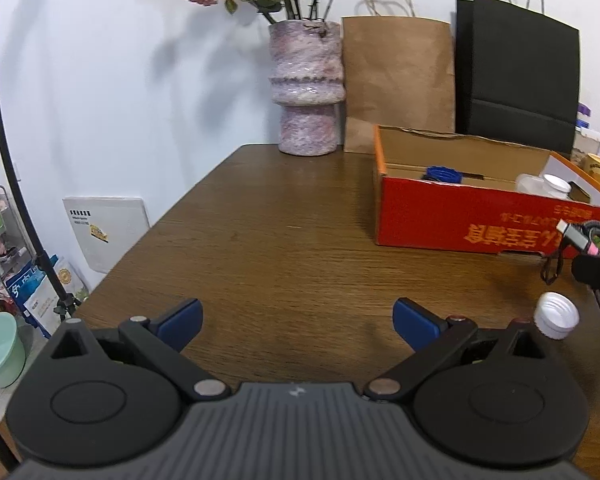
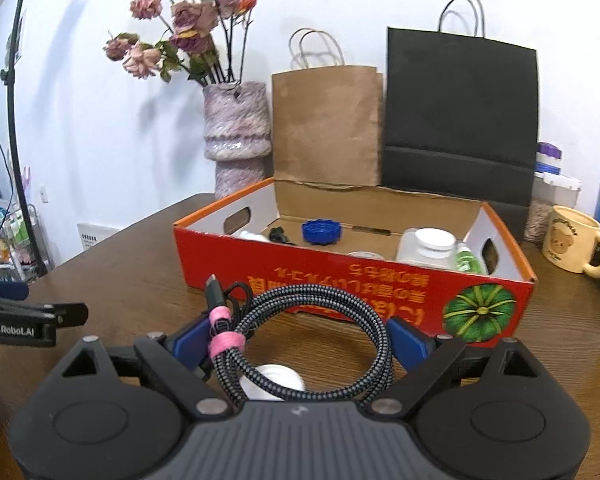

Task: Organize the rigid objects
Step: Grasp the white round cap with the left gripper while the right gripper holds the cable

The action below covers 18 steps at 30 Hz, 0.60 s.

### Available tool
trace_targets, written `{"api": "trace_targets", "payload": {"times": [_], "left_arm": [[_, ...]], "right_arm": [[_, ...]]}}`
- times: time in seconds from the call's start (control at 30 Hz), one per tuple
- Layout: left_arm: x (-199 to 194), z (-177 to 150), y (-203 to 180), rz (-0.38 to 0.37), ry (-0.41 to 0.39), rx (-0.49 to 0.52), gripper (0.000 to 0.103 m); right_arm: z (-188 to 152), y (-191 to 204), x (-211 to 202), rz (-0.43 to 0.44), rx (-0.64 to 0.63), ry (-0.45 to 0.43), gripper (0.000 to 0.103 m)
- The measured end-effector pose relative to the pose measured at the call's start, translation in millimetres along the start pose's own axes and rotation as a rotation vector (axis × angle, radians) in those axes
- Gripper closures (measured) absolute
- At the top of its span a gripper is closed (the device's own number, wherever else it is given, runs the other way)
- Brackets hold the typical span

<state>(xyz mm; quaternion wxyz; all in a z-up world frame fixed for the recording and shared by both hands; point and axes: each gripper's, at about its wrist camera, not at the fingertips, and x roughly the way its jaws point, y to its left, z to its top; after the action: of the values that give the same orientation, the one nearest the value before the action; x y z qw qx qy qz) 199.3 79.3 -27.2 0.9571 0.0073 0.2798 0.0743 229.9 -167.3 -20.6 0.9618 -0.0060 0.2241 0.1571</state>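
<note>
My right gripper [image 2: 300, 340] is shut on a coiled black-and-grey braided cable [image 2: 312, 294] bound with pink ties; both blue pads press on the sides of the coil. It hangs just before the red cardboard box [image 2: 340, 276], above a white bottle cap [image 2: 272, 380] on the table. The box holds a blue cap [image 2: 321, 232], a white-lidded jar [image 2: 428, 246] and other small items. My left gripper [image 1: 296, 324] is open over bare wood, nothing between its fingers. In the left wrist view the white cap [image 1: 556, 316] lies to its right, with the cable [image 1: 596, 236] at the right edge.
A pink vase [image 2: 236, 136] of dried roses, a brown paper bag [image 2: 326, 124] and a black bag [image 2: 460, 120] stand behind the box. A cream mug [image 2: 572, 244] sits right of it. The table's left edge [image 1: 148, 240] drops to floor clutter and a light stand.
</note>
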Motion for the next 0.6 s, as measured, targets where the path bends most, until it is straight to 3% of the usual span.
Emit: {"api": "trace_targets", "payload": {"times": [0.6], "left_arm": [[-11.2, 6.5, -101.0, -0.095, 0.025, 0.023, 0.0]], "right_arm": [[-11.5, -80.3, -42.3, -0.083, 0.055, -0.031, 0.011]]}}
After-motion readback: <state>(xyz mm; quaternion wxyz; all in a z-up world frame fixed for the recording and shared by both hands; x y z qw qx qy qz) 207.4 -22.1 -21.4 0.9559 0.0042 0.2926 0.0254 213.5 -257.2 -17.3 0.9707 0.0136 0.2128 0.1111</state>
